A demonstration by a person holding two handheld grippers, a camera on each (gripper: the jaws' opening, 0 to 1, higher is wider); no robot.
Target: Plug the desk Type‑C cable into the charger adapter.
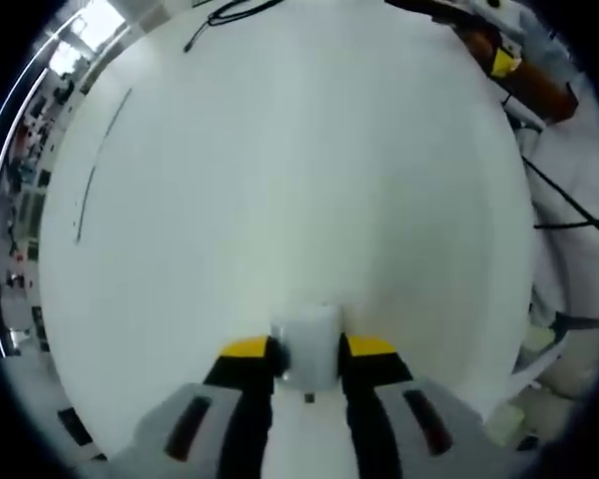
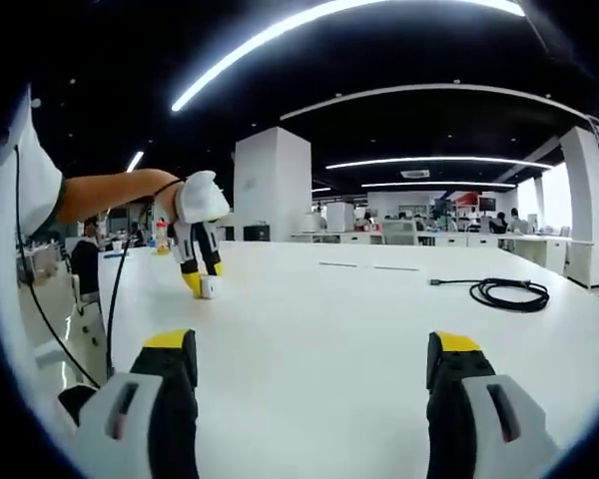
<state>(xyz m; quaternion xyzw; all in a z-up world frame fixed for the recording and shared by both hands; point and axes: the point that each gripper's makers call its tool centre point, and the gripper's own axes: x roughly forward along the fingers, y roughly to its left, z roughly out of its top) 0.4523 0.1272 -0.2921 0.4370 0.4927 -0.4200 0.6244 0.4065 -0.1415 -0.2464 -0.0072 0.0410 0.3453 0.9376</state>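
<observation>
— Nearest us in the left gripper view, our left gripper (image 1: 307, 351) is clamped on the white adapter (image 1: 309, 344) at 6 o'clock, down on the table (image 1: 280, 180).

— Agreed. In the right gripper view, our right gripper (image 2: 314, 369) has its jaws wide apart, holding nothing.

— Farther off, at 10 o'clock, we see the left gripper pressing the adapter onto the table.

— And the black cable (image 2: 504, 292) lies coiled at 3 o'clock, well apart from it.

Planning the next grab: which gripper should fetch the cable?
Right. The right gripper is open and empty, facing the coiled cable on the table. The left gripper is shut on the adapter.
</observation>
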